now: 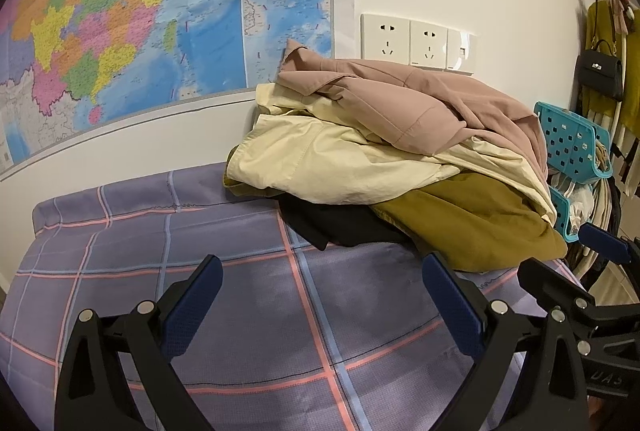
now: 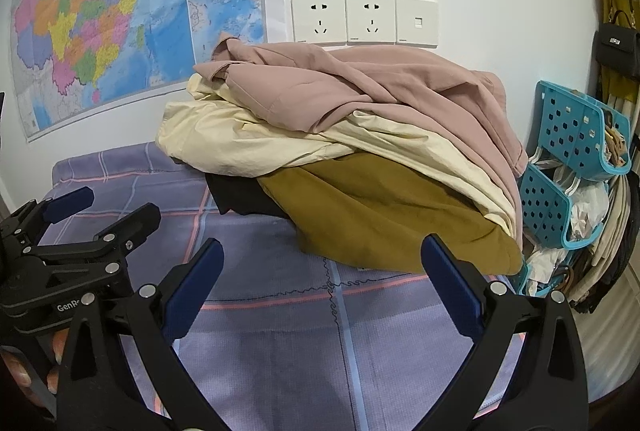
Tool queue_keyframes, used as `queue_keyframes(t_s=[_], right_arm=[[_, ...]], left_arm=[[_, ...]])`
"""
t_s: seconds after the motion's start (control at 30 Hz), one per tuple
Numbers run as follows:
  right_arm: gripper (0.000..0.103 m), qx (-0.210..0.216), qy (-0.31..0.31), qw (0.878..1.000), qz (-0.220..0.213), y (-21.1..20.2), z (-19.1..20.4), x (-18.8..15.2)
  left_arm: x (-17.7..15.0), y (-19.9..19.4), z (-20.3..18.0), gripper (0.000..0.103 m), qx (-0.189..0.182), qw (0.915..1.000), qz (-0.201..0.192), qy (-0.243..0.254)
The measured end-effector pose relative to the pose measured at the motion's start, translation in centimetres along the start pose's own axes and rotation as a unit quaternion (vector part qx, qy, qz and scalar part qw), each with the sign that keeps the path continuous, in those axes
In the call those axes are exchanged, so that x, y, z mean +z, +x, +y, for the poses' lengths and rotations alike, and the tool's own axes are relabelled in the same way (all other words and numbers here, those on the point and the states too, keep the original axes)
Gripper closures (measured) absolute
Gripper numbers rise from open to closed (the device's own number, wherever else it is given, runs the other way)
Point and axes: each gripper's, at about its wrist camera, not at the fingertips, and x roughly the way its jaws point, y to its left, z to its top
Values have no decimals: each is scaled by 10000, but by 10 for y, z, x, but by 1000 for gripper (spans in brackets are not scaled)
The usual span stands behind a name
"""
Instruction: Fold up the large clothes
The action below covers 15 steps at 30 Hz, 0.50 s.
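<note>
Left wrist view: left gripper (image 1: 320,285) spread wide, nothing between the fingers, hovering over bare checked bedsheet (image 1: 248,311) short of the pile. Heap of clothes (image 1: 400,159) stacked at the far right corner of the bed against the wall: pink jacket (image 1: 400,99) on top, cream garment (image 1: 320,163) under it, mustard piece (image 1: 480,223) and black piece (image 1: 340,223) at the bottom. Right gripper (image 1: 576,263) just beside, at the right edge.

Right wrist view: right gripper (image 2: 322,263) likewise apart and empty, aimed at the mustard hem near the bed's right edge. Blue basket (image 2: 576,127) just past that edge.

Risks, as a judgement: layers overlapping, so easy to pinch two garments at once and drag the whole heap; tugging a lower piece likely to tip the pink jacket off toward the basket; grippers close enough to collide.
</note>
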Motion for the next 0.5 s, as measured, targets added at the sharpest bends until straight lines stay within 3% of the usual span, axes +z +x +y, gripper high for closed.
queue_keyframes(t_s=[0.5], right_arm=[[6, 12, -73, 10000, -40, 2, -2, 5]], left_arm=[[3, 7, 2, 6, -34, 10000, 52, -34]])
